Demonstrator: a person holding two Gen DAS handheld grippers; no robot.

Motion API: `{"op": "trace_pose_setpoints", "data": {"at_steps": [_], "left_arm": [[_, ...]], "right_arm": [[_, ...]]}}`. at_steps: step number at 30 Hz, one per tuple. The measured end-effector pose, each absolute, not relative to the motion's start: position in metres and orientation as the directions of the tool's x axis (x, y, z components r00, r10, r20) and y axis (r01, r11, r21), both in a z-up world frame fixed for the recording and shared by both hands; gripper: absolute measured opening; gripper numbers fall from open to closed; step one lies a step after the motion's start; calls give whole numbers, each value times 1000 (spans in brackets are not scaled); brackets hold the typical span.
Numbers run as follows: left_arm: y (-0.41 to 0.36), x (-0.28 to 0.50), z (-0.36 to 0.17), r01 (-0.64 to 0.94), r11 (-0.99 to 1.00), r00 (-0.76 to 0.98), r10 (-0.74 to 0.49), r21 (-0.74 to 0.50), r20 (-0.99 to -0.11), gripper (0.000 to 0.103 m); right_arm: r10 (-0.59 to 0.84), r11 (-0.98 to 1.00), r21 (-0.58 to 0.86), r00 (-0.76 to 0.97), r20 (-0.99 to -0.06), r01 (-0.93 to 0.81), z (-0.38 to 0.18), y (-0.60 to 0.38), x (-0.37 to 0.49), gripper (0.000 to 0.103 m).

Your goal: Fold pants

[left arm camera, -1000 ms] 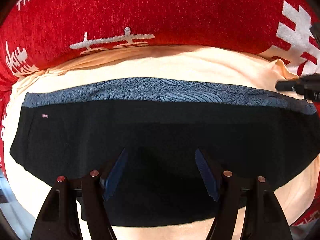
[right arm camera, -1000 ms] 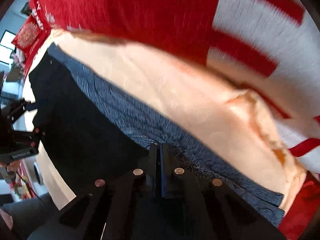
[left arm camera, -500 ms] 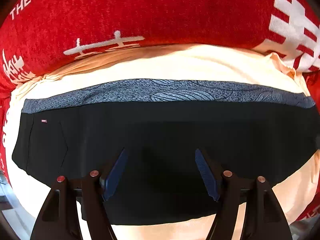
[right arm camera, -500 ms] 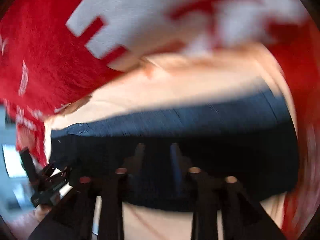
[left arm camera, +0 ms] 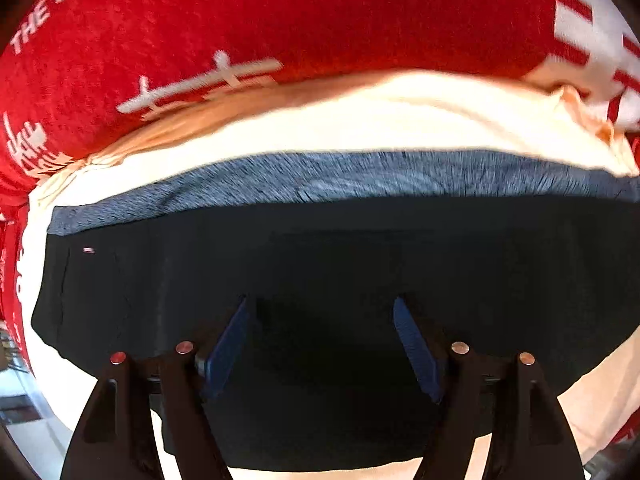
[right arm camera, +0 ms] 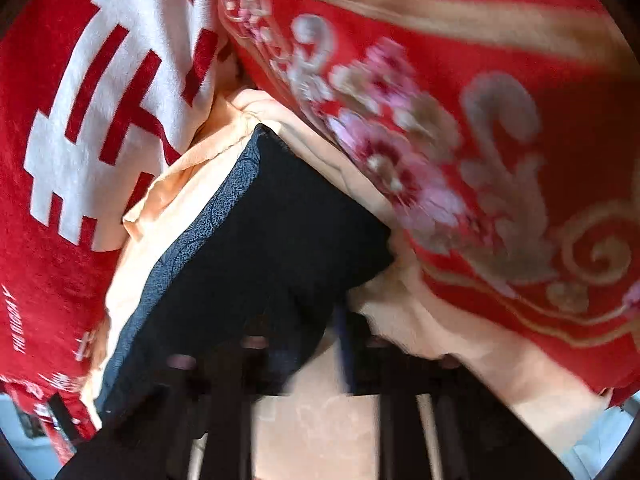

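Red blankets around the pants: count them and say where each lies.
2. The red blanket with white lettering lies beyond the pants' grey waistband; the red floral blanket lies past their right end. More may be out of frame.

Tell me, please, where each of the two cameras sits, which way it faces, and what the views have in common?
Left wrist: on the left gripper, looking straight down at the black pants; its own two fingers show, spread apart.
Right wrist: on the right gripper, looking steeply down at the pants' end; its own blurred fingers show, shut.
Shared: the pants' grey waistband, the peach sheet, the red blanket.
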State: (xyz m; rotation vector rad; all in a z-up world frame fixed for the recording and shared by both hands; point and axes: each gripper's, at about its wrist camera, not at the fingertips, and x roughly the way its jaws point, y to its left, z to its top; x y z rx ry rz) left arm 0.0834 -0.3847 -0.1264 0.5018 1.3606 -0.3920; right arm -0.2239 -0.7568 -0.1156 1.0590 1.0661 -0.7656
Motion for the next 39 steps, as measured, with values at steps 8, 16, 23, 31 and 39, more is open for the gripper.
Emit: {"op": "trace_pose_setpoints", "data": {"at_steps": [8, 16, 23, 31, 39], "left_arm": [[-380, 89, -136, 499, 853, 165, 79, 152, -983, 78], [-422, 81, -105, 579, 811, 189, -31, 86, -982, 78], [-456, 100, -144, 571, 807, 206, 37, 151, -978, 79], [-360, 133, -130, 417, 880, 197, 157, 228, -968, 92], [-288, 114, -103, 383, 892, 202, 172, 239, -964, 92]], "right_arm": [[-23, 426, 299, 340, -940, 854, -110, -773, -220, 7], [19, 435, 255, 274, -962, 864, -110, -747, -245, 18], [34, 592, 285, 331, -943, 754, -119, -759, -156, 18], [33, 469, 239, 253, -967, 850, -151, -785, -195, 17], [265, 429, 474, 394, -880, 769, -130, -716, -204, 27]]}}
